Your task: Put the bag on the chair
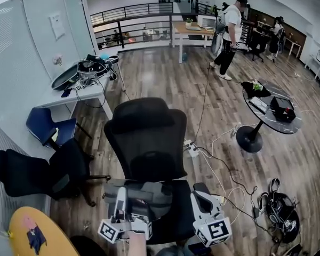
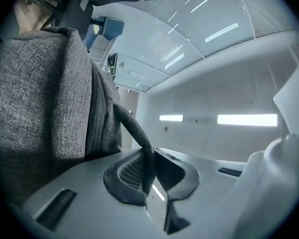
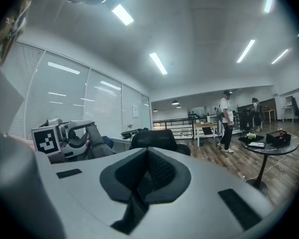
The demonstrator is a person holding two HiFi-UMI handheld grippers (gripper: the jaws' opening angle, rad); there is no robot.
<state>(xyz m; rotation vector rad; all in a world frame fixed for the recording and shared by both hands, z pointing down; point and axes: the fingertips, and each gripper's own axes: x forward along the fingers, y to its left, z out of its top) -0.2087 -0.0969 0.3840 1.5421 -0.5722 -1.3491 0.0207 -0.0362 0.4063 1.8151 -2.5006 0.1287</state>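
Jaws of the left gripper (image 2: 149, 180) were pressed together on the dark strap (image 2: 134, 128) of the grey bag (image 2: 40, 98), whose fabric filled the left of that gripper's view. The right gripper (image 3: 147, 176) had its jaws closed on nothing. From the head view the left gripper (image 1: 121, 193) and the right gripper (image 1: 198, 199) stood at either side of the bag (image 1: 152, 193), which lay over the seat (image 1: 173, 220) of the black chair (image 1: 146, 137), towards the seat's back edge under the backrest; whether its weight rested there could not be told. Beyond the chair a power strip (image 1: 192, 149) with trailing cables lay on the wood floor (image 1: 165, 79). To the right stood a round table (image 1: 258, 116) carrying dark items, and to the left a white desk (image 1: 77, 96) with a blue chair (image 1: 45, 124) by its near edge. Far off, a person (image 1: 229, 33) stood beside a wooden table (image 1: 184, 30).
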